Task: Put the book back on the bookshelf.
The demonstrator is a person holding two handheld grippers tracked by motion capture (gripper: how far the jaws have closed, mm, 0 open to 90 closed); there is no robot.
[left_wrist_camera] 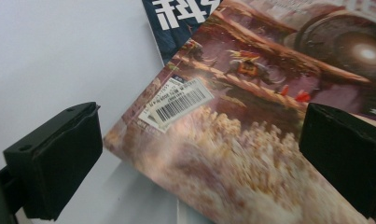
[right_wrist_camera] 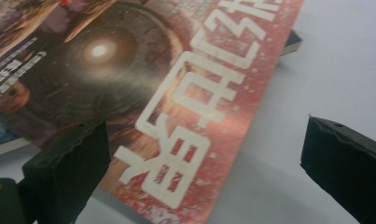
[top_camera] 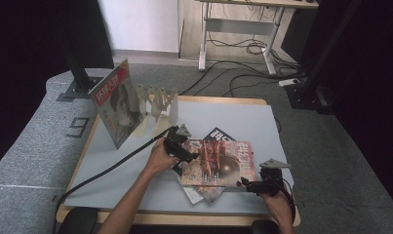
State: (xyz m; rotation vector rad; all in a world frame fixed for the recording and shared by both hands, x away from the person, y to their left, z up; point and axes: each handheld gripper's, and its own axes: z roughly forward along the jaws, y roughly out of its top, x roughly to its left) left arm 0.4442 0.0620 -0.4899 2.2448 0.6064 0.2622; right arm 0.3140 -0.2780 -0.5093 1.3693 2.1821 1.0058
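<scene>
A reddish magazine (top_camera: 218, 163) with large white characters lies on top of a small pile in the middle of the grey table mat (top_camera: 111, 170). My left gripper (top_camera: 190, 155) is at its left edge. In the left gripper view the gripper (left_wrist_camera: 199, 140) is open, and the magazine's barcode corner (left_wrist_camera: 181, 100) lies between the jaws. My right gripper (top_camera: 247, 184) is at the magazine's near right corner. In the right gripper view that gripper (right_wrist_camera: 204, 140) is open too, astride the title edge of the magazine (right_wrist_camera: 190, 107). Nothing is held.
A dark blue magazine (top_camera: 218, 135) pokes out from under the red one, with more pages below. At the back left a white folding rack (top_camera: 157, 105) holds one magazine (top_camera: 117, 102) upright. A desk (top_camera: 243, 29) and floor cables lie beyond the table.
</scene>
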